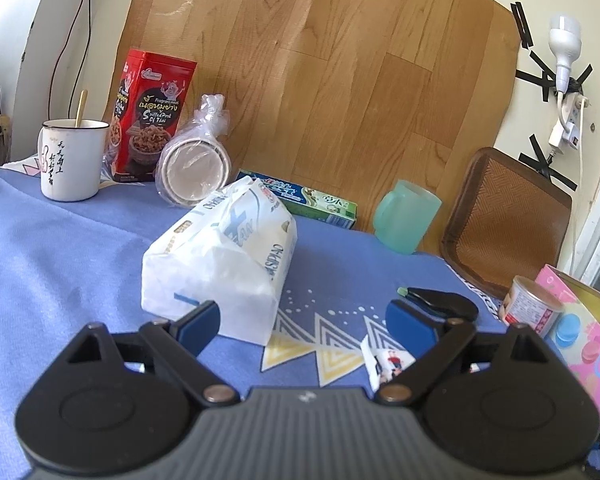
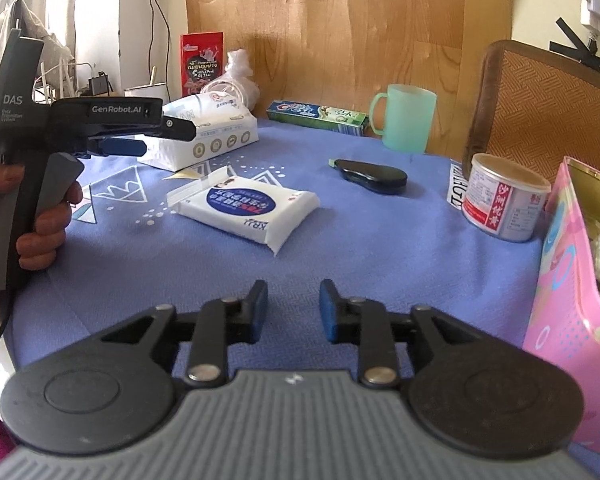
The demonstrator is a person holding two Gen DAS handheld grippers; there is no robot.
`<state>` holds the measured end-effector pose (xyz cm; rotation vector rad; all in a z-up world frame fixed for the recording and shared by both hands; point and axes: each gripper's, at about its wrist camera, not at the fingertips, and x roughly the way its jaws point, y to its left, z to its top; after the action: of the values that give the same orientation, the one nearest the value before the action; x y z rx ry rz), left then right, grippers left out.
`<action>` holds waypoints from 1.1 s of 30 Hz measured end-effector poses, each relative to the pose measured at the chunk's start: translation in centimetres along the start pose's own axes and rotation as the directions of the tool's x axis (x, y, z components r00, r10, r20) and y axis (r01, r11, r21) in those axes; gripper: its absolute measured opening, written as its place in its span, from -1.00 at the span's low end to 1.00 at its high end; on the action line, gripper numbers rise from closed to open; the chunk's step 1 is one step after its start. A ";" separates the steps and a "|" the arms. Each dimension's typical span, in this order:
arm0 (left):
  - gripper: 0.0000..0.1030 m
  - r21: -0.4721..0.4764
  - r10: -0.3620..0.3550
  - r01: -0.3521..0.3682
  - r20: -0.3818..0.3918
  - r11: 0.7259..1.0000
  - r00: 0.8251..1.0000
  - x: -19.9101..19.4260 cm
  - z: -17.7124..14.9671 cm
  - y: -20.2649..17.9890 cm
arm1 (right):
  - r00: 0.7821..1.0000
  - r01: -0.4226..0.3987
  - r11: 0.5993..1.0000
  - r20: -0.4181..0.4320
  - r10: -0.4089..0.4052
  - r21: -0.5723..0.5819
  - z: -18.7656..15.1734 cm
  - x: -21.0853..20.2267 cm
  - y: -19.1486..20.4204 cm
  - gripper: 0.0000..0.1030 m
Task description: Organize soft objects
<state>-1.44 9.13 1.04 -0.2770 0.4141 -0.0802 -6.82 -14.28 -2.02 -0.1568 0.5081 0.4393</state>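
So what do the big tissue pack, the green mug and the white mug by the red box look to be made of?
Tissue pack: thin plastic film, slightly glossy; it creases and sags over a soft filling.
Green mug: probably frosted plastic, possibly glass; translucent, matte, evenly tinted.
White mug: looks like enamelled metal; glossy white with a thin dark rim, though ceramic is possible.

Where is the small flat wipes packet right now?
Right wrist view: the wipes packet lies flat mid-table on the blue cloth, between the tissue pack and black dispenser.
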 end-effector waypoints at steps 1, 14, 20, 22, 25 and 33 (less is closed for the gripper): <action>0.81 0.001 -0.002 0.002 0.000 1.000 1.000 0.0 0.0 0.0 | 1.000 0.000 1.000 0.001 0.000 0.001 0.0 0.0 0.0 -0.38; 0.81 0.009 -0.040 0.040 -0.024 0.999 0.999 0.3 0.0 -0.1 | 1.000 -0.008 1.000 0.010 0.008 0.009 -0.2 -0.1 0.2 -0.31; 0.81 0.008 -0.043 0.044 -0.033 0.999 0.999 0.4 0.1 0.0 | 1.000 -0.008 1.000 0.011 0.008 0.010 -0.2 -0.1 0.2 -0.28; 0.81 0.007 -0.043 0.043 -0.034 0.999 0.998 0.4 0.1 0.0 | 1.000 -0.009 1.000 0.012 0.009 0.009 -0.2 -0.1 0.3 -0.27; 0.81 0.008 -0.044 0.044 -0.034 0.999 0.998 0.4 0.1 0.0 | 1.000 -0.009 1.000 0.012 0.009 0.010 -0.2 -0.1 0.3 -0.26; 0.81 0.007 -0.043 0.044 -0.034 0.999 0.998 0.3 0.1 0.0 | 1.000 -0.010 1.000 0.012 0.010 0.009 -0.2 -0.1 0.3 -0.25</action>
<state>-1.08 9.11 1.00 -0.2778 0.4413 -0.1291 -7.09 -14.11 -2.20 -0.1430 0.4993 0.4470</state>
